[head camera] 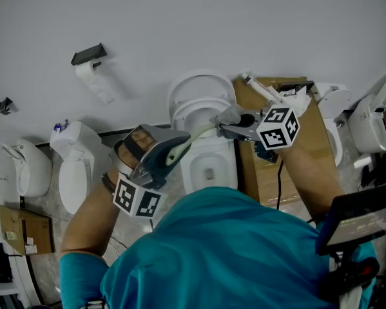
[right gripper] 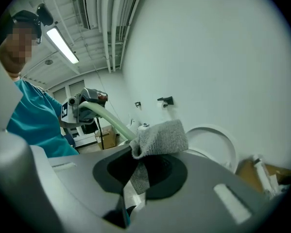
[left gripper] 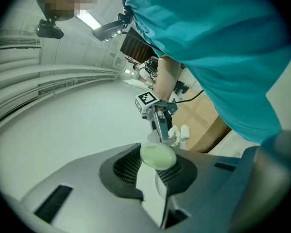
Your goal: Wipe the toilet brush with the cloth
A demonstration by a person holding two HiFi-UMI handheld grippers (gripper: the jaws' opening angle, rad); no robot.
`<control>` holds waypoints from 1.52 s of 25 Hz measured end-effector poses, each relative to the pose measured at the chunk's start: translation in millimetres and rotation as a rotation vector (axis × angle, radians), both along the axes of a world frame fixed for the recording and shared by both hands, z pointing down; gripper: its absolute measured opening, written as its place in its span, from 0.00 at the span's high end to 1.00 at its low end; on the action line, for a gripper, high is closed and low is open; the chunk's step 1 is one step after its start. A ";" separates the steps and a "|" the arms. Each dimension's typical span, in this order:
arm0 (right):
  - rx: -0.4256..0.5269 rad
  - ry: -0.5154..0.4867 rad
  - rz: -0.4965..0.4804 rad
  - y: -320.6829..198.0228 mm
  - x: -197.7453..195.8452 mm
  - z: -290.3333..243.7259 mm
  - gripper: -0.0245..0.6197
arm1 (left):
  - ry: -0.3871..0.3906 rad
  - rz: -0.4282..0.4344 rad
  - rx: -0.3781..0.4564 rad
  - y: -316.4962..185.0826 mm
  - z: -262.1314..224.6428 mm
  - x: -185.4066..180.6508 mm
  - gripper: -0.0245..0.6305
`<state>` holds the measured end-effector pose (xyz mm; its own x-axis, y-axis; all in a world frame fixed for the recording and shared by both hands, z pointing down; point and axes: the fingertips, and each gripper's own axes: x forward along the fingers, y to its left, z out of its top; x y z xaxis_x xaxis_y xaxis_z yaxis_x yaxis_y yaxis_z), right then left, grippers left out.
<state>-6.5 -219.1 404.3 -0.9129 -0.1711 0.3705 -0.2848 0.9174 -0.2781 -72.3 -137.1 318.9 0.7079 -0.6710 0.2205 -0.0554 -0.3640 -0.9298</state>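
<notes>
The person in a teal shirt held both grippers over the open toilet in the head view. The left gripper had its fingers drawn narrow and pressed on the pale green toilet brush, gripping it at the rounded end of the handle. From there the handle ran up and to the right, across the bowl, toward the right gripper.

The right gripper's fingers were clamped on a grey cloth. One strip of it was pinched between them, and the rest bunched above the fingertips, folded over the brush handle and touching it. In the head view the cloth sat at the far end of the handle, just in front of the raised toilet lid. Whatever part of the brush lay under it was hidden.

A cardboard box stood just beside the toilet on the right. A toilet paper holder hung on the white wall to the left, well apart from the grippers.
</notes>
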 end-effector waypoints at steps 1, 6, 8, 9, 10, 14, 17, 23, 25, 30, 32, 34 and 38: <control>-0.006 0.017 0.011 -3.2 3.4 7.4 0.90 | 0.001 0.000 -0.001 0.1 -0.7 -0.5 0.86; -0.029 0.094 0.044 -11.8 16.3 39.1 0.90 | 0.011 0.004 -0.007 2.1 -5.0 -1.1 0.85; -0.030 0.127 0.052 -14.9 20.8 49.8 0.90 | 0.012 0.006 -0.006 3.2 -6.6 -0.6 0.85; -0.028 0.145 0.056 -16.3 23.0 54.9 0.90 | 0.013 0.006 -0.007 3.6 -7.5 -0.4 0.85; -0.023 0.163 0.059 -17.5 25.1 59.6 0.90 | 0.016 0.005 -0.008 3.9 -8.5 -0.4 0.85; 0.012 0.238 0.070 -19.6 32.1 72.8 0.90 | 0.026 0.003 -0.017 4.7 -10.3 -3.0 0.85; 0.045 0.281 0.079 -24.3 32.8 76.9 0.90 | 0.030 -0.011 -0.031 2.9 -9.1 -8.9 0.85; 0.087 0.210 0.117 -27.4 34.8 59.0 0.90 | 0.120 -0.094 -0.136 -7.5 1.7 -23.9 0.86; 0.089 0.170 0.132 -27.4 37.1 49.6 0.90 | 0.160 -0.128 -0.176 -11.8 6.0 -29.6 0.86; 0.091 0.098 0.143 -24.4 34.1 34.2 0.90 | 0.245 -0.215 -0.280 -22.2 26.7 -46.6 0.86; 0.096 0.074 0.141 -21.5 32.7 28.3 0.90 | 0.286 -0.249 -0.321 -25.4 34.1 -52.6 0.86; 0.102 0.049 0.135 -18.4 31.2 20.8 0.90 | 0.338 -0.279 -0.362 -28.9 39.5 -58.4 0.86; 0.120 0.011 0.120 -11.7 25.1 8.5 0.90 | 0.482 -0.322 -0.446 -35.7 52.4 -72.5 0.86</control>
<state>18.6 -230.7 412.8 -0.8794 -0.3221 0.3506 -0.3964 0.9032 -0.1645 -144.8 -172.8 371.3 0.5780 -0.7813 0.2354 -0.5892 -0.5992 -0.5420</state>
